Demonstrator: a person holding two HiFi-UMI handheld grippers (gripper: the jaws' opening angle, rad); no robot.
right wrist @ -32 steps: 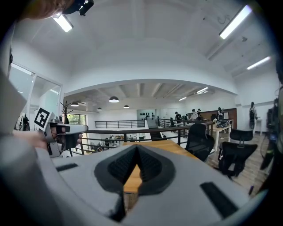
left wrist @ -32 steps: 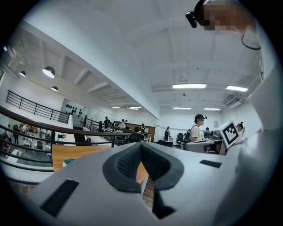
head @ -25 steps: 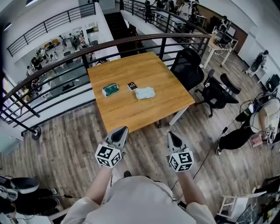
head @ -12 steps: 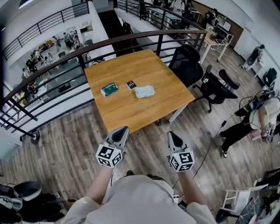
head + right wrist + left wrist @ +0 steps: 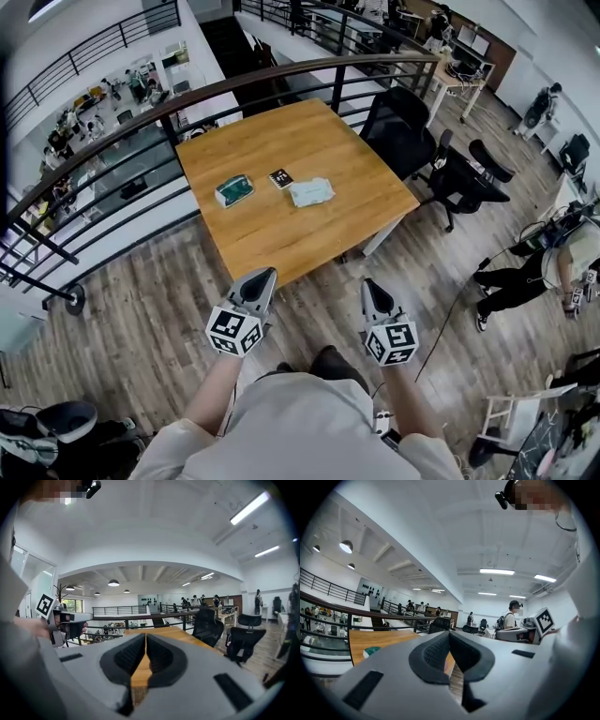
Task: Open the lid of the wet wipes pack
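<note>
On a mezzanine edged by a black railing point(image 5: 187, 98), you stand just short of a square wooden table point(image 5: 281, 248), with a gripper in each hand held out over the plank floor point(image 5: 141, 309).

The left gripper point(image 5: 264, 275) points level toward the table's near edge. Its own view shows the two dark pads pressed together with nothing pinched between them. The right gripper point(image 5: 371, 285) is tipped slightly downward beside it. Its jaws are likewise closed tight and empty, with only a thin seam showing between the pads. Each gripper's marker cube faces up at you. The two grippers are apart from each other and from everything on the table.

Well beyond both grippers, near the middle of the tabletop, three items lie in a loose row. A green pack point(image 5: 234, 190) is at the left, a small dark card point(image 5: 281, 178) sits in the middle, and a pale soft pack point(image 5: 310, 192) is at the right. From this range you cannot tell which pack carries the lid, or whether it is raised.

Black office chairs point(image 5: 403, 131) stand at the table's far right corner. A person point(image 5: 520, 277) is low on the floor at the right.
</note>
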